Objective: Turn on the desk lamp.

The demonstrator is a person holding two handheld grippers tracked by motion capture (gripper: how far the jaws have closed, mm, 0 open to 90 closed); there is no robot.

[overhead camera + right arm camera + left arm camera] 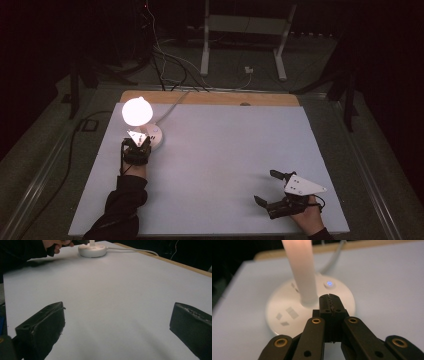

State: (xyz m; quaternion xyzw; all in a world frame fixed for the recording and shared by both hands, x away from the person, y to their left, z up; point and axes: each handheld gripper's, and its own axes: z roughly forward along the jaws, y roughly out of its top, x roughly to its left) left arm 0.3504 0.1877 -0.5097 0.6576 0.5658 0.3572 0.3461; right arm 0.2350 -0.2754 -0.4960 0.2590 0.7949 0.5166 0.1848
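The left tongs [330,305] were seen pressed together with nothing between the toothed pads, their tips poised over the round white plastic lamp base [287,315], just in front of the white upright lamp stem [302,272]. Whether the tips touched the base could not be told. A small button lit blue [328,284] was set in the base just beyond the tips. In the high view the left tongs [138,141] were held at the near side of that base [156,142], beneath the glowing white round lamp head [137,111].

The right tongs [267,188] were held spread wide and empty, low over the near right part of the bench, well apart from the lamp. In the right gripper view the two black pads [45,322] stood far apart with only the pale sheet between them.

The lamp was placed at the far left of the pale grey bench top [225,150], which was laid over a wooden board [210,97] showing along the far edge. A white cable [172,106] was led from the base over that far edge.
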